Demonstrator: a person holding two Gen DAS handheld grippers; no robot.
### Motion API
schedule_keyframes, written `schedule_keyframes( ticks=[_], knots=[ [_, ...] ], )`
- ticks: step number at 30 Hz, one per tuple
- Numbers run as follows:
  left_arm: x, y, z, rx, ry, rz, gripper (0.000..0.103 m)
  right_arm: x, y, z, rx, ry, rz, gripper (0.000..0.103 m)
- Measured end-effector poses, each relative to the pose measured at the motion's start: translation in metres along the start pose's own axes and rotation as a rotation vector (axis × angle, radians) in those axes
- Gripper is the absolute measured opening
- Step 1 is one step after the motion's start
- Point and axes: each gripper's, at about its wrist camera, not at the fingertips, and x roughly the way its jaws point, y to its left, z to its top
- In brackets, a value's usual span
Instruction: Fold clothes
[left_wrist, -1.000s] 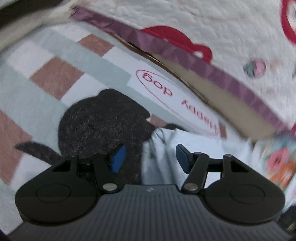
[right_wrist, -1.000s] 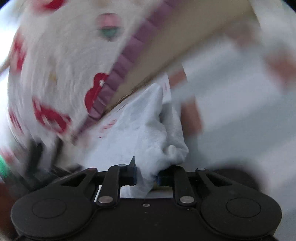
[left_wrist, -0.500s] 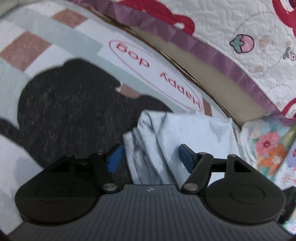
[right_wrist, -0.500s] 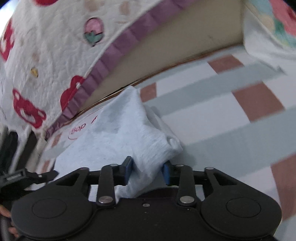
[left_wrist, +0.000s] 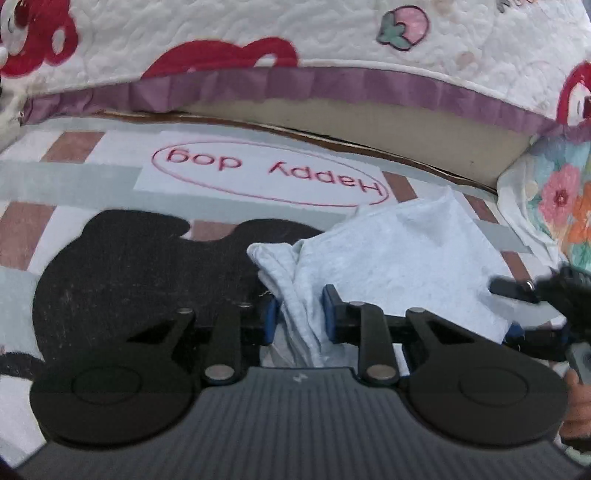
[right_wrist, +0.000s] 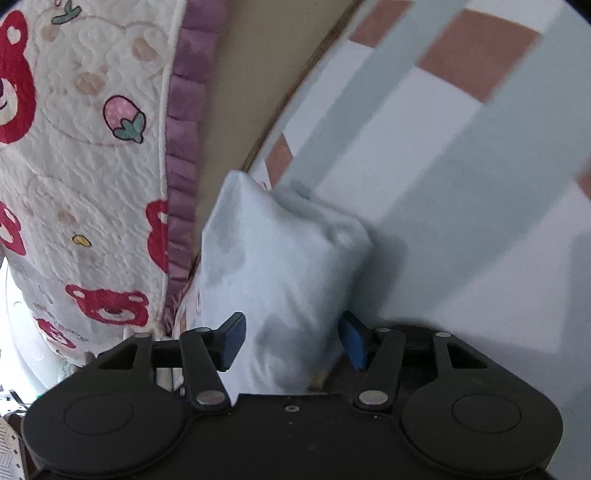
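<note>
While left gripper (left_wrist: 298, 319) fingers pinch cloth (left_wrist: 399, 258) (bunched edge) | right gripper (right_wrist: 291, 341) fingers wide

A checked mat (left_wrist: 92, 173) printed with "Happy dog" and a black dog shape (left_wrist: 140, 266) lies ahead. Beyond it hangs a bear-print quilt (left_wrist: 332, 37) with purple trim (left_wrist: 369, 86).

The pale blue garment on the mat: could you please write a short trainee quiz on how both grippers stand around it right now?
1. True or false: the left gripper is shut on the pale blue garment.
2. In the right wrist view, the right gripper is: A) open around the garment, B) clamped on it, C) away from it.
3. Fill in: the oval label on the mat reads "Happy ___".

Key: 1 true; 2 A; 3 dog.
</note>
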Motion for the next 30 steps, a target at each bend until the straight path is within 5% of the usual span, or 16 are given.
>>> schedule_keyframes(
  ticks=[6, 8, 9, 10, 16, 20, 30],
  knots=[
    [0.010, 0.041, 0.003, -0.277, 0.041, -0.165, 0.032, 0.009, 0.008, 0.003, -0.068, -0.037, -0.003, 0.065],
    [0.013, 0.052, 0.004, -0.353, 0.053, -0.212, 0.024, 0.014, 0.003, 0.005, -0.092, -0.051, 0.035, 0.051],
    [0.012, 0.051, 0.005, -0.329, 0.048, -0.206, 0.022, 0.014, 0.001, 0.007, -0.105, -0.045, 0.043, 0.025],
    [0.010, 0.043, 0.005, -0.279, 0.037, -0.189, 0.020, 0.013, 0.000, 0.009, -0.115, -0.038, 0.051, 0.023],
    [-0.033, -0.001, 0.010, -0.056, -0.098, -0.112, 0.018, -0.009, 0.057, 0.005, -0.436, -0.065, 0.037, 0.020],
    [-0.094, 0.013, 0.017, -0.115, -0.238, -0.187, 0.017, -0.029, 0.114, 0.012, -0.581, -0.091, 0.097, 0.020],
    [-0.277, 0.052, 0.012, -0.188, -0.547, -0.044, 0.017, -0.031, 0.283, -0.037, -0.929, 0.034, 0.403, 0.020]
  ],
)
